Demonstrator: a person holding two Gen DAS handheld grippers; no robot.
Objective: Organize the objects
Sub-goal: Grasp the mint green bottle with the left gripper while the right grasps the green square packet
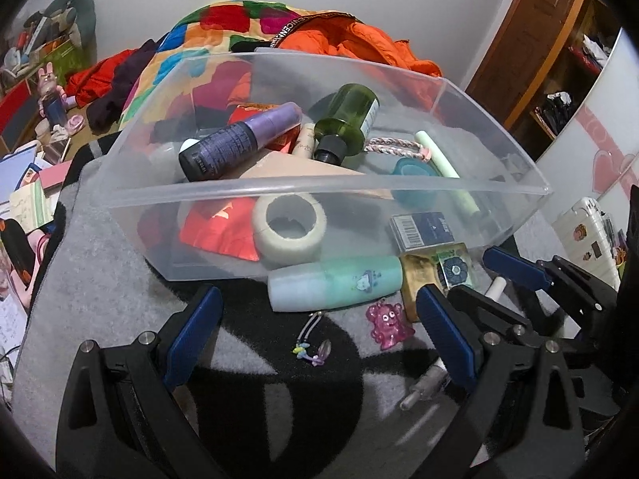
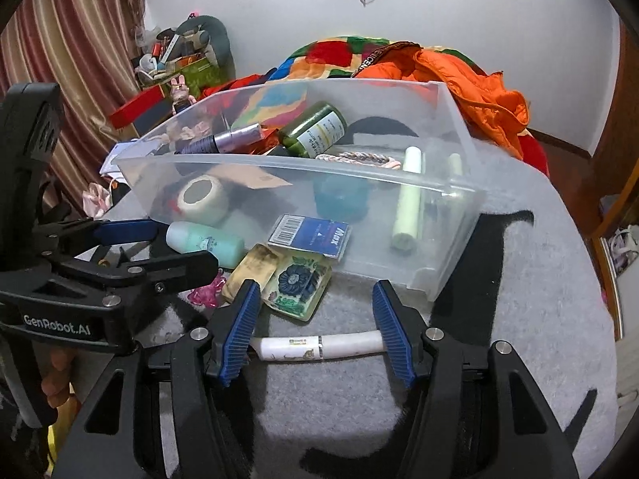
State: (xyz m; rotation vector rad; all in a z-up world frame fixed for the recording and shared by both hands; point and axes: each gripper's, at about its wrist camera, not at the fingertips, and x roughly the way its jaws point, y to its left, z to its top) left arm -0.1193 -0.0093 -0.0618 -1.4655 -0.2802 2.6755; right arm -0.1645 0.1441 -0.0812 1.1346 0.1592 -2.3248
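Observation:
A clear plastic bin (image 1: pixel 279 193) (image 2: pixel 451 239) sits on a grey and black blanket and holds a purple bottle (image 1: pixel 239 141), a green bottle (image 1: pixel 347 119), a tape roll (image 1: pixel 289 227), a blue Max box (image 2: pixel 309 235) and other items. In front of it lie a mint bottle (image 1: pixel 335 283) (image 2: pixel 205 241), a yellow flower-printed block (image 2: pixel 297 283), a pink charm (image 1: pixel 387 323) and a small string charm (image 1: pixel 313 349). My left gripper (image 1: pixel 319 343) is open above the charms. My right gripper (image 2: pixel 315 339) has its pads at both ends of a white tube (image 2: pixel 319 345).
Colourful quilt and orange jacket (image 1: pixel 359 40) lie behind the bin. Cluttered shelves and papers (image 1: pixel 28 183) stand at the left. A wooden wardrobe (image 1: pixel 547 48) stands at the right. A clear pen-like item (image 1: pixel 425 387) lies on the blanket beside my left gripper's right finger.

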